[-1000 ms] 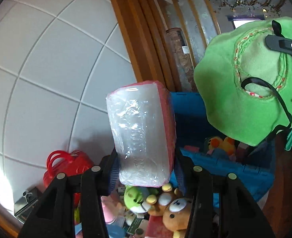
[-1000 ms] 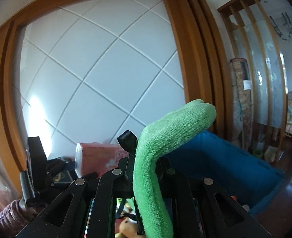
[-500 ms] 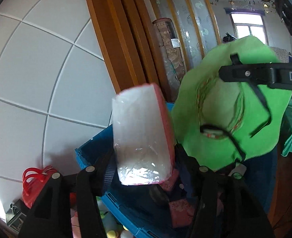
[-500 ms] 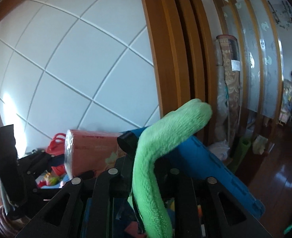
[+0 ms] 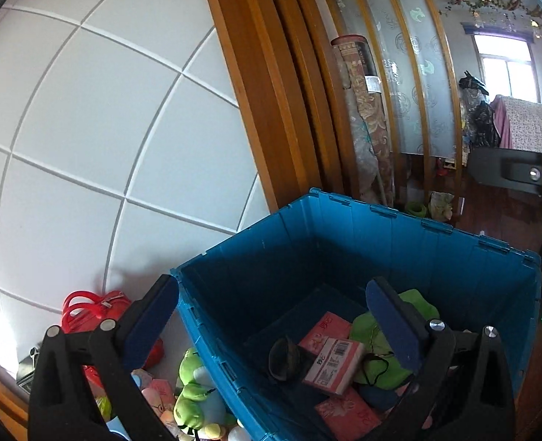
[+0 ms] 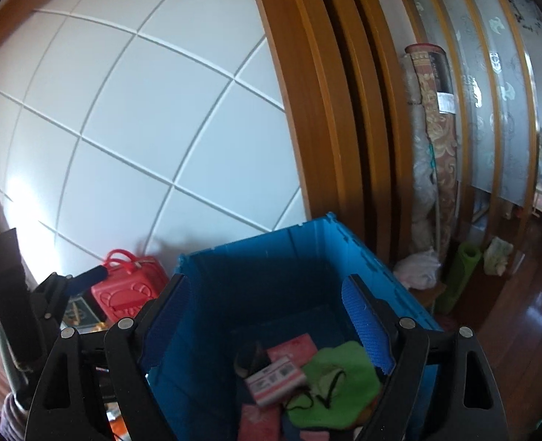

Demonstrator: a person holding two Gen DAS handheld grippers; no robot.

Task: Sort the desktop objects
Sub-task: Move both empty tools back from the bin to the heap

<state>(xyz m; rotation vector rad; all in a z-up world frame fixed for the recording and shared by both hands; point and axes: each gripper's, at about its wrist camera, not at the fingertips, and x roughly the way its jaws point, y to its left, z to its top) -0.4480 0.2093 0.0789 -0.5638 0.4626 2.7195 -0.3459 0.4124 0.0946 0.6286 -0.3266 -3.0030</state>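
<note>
A blue plastic bin (image 5: 410, 235) stands against the white tiled wall; it also shows in the right wrist view (image 6: 271, 257). Inside lie the pink tissue pack (image 5: 333, 365), the green plush hat (image 5: 377, 338) and other pink packs. In the right wrist view the tissue pack (image 6: 274, 378) and green hat (image 6: 341, 378) lie on the bin's floor. My left gripper (image 5: 274, 319) is open and empty above the bin's left wall. My right gripper (image 6: 267, 319) is open and empty above the bin.
A red toy case (image 5: 91, 312) and several plush toys (image 5: 193, 400) lie left of the bin. The red case (image 6: 127, 290) also shows in the right wrist view, with the left gripper's body (image 6: 17, 312) at far left. A wooden frame (image 5: 271, 92) and rolled mats (image 6: 432, 147) stand behind.
My left gripper has opened and let go of the tissue pack; my right gripper has opened and let go of the green hat. Both things now lie in the blue bin.
</note>
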